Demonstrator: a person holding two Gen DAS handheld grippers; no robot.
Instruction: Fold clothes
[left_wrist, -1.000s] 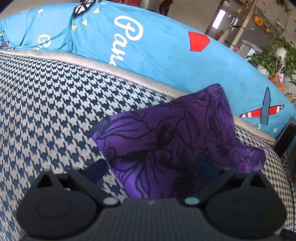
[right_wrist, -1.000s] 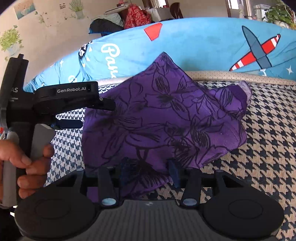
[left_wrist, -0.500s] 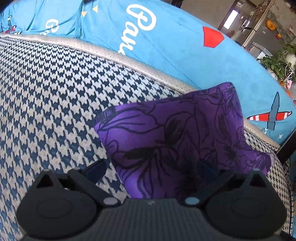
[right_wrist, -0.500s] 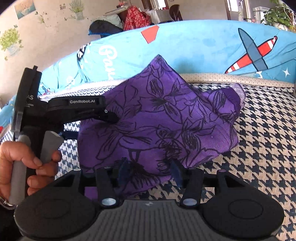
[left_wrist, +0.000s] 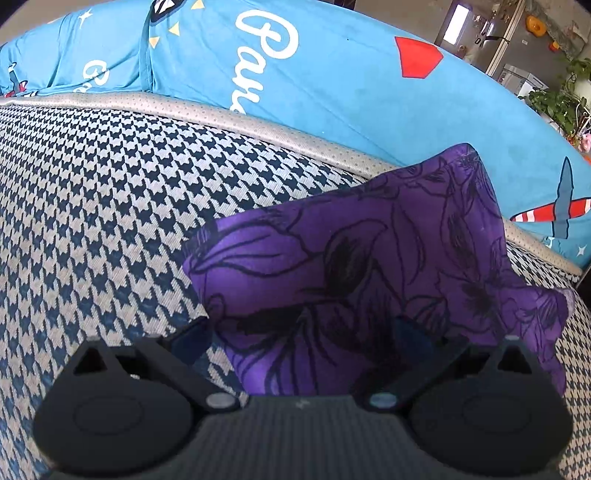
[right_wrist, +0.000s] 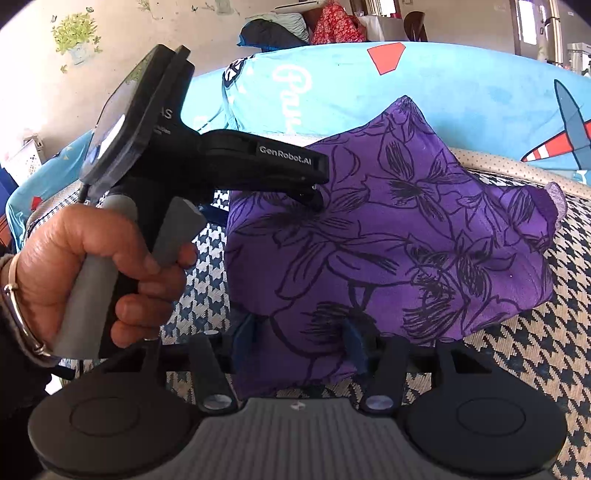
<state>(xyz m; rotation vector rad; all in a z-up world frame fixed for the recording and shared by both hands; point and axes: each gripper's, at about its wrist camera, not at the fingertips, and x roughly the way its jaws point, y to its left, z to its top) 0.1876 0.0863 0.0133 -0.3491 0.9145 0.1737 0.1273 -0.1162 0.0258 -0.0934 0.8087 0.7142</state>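
My two wrist cameras sit low and close, both facing the blue sofa back (left_wrist: 332, 103). They share the purple floral cloth (left_wrist: 369, 277); my right view also shows the left claw (right_wrist: 314, 192).

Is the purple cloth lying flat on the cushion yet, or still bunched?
Still bunched. The purple cloth stands in a rumpled peak above the houndstooth cushion, its near edge between the right gripper's fingers; fold layers cannot be told.
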